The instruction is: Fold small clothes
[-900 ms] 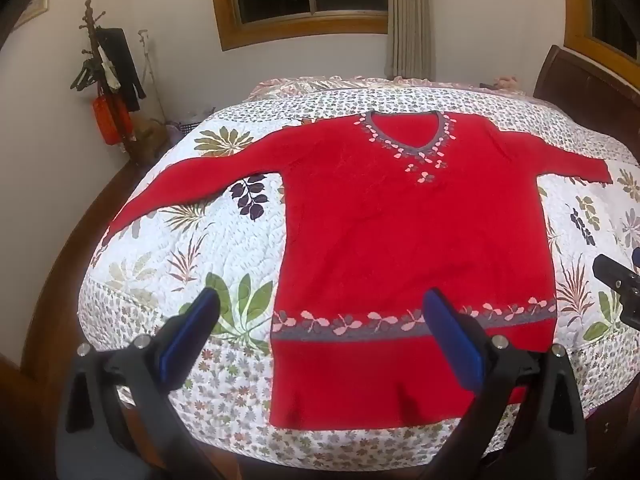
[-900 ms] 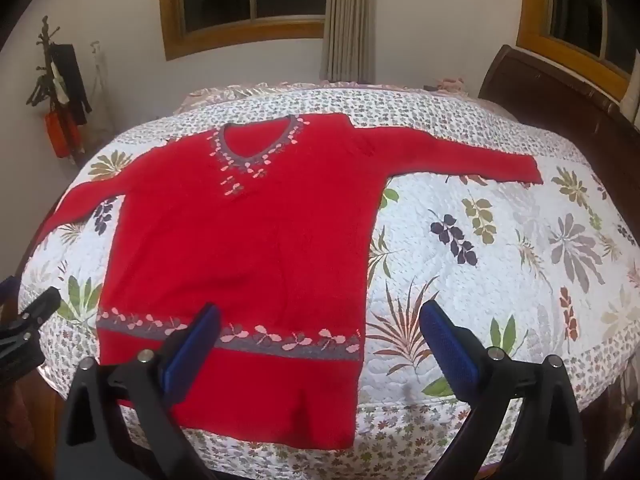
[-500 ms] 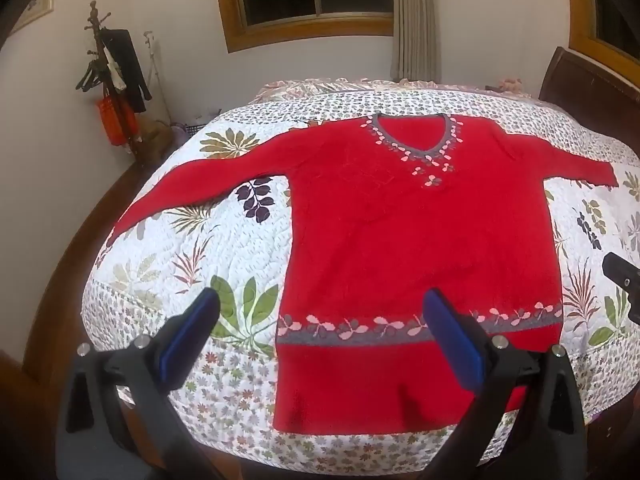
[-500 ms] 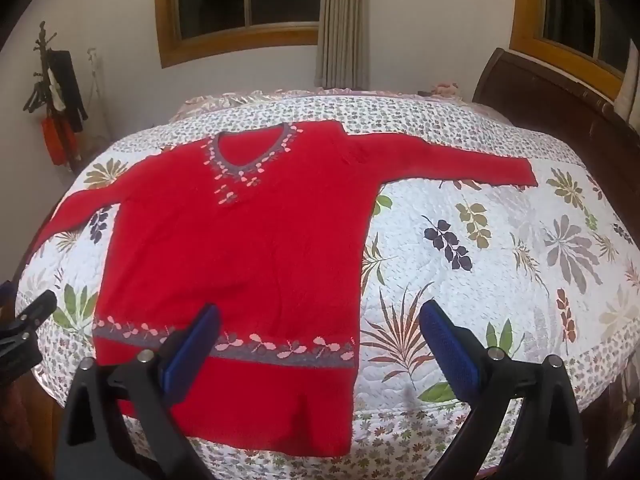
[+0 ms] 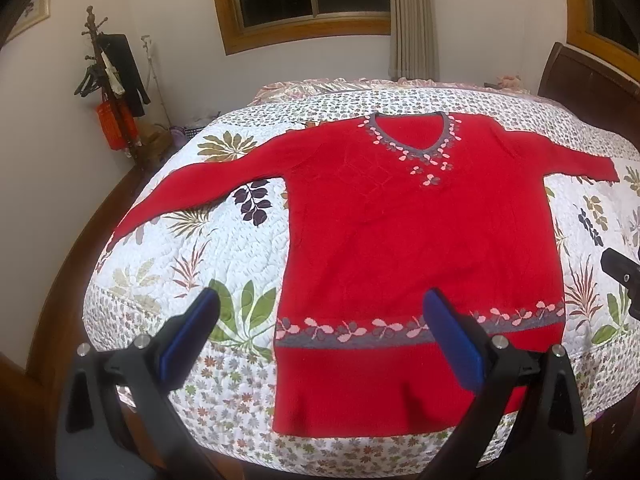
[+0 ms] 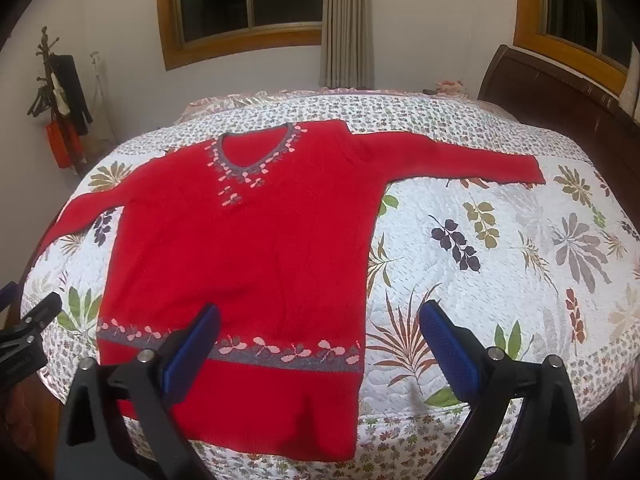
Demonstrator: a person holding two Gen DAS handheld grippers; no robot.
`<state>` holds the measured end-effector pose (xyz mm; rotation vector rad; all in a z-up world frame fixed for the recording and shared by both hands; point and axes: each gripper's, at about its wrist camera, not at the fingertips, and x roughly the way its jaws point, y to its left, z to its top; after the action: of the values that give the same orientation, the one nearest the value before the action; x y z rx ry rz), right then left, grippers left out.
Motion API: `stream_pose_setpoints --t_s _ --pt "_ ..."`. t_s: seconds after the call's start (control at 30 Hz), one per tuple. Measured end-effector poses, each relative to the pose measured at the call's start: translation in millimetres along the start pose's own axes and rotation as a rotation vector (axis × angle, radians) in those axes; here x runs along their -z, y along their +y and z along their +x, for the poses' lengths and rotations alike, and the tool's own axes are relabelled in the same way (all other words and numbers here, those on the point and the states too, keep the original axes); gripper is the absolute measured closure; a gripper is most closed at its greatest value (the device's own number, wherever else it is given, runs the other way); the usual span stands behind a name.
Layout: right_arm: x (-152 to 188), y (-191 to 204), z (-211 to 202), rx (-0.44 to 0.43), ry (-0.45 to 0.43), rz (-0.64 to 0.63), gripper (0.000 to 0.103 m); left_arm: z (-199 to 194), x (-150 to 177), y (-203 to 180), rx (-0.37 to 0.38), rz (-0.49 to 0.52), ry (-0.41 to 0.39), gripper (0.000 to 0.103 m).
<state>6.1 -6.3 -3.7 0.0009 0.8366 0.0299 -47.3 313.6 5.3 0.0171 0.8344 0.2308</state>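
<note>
A red knitted V-neck sweater with a leaf-patterned band (image 5: 420, 248) is laid flat, sleeves spread, on the floral quilted bedspread (image 5: 240, 240), ready for folding. The left gripper (image 5: 320, 336) and right gripper (image 6: 320, 336) are held spread wide above its hem, nothing grasped.

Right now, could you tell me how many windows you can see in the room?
2: one window on the far wall behind the bed, and a second window on the right-hand wall above the headboard.
</note>
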Motion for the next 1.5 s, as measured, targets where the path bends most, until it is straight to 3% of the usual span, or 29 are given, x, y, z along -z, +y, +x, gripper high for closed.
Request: stream_pose_setpoints --t_s 1.5 --pt "2.2 -0.8 8.4 -0.01 0.016 0.004 0.004 6.6 2.1 0.1 -0.018 0.012 0.007 0.003"
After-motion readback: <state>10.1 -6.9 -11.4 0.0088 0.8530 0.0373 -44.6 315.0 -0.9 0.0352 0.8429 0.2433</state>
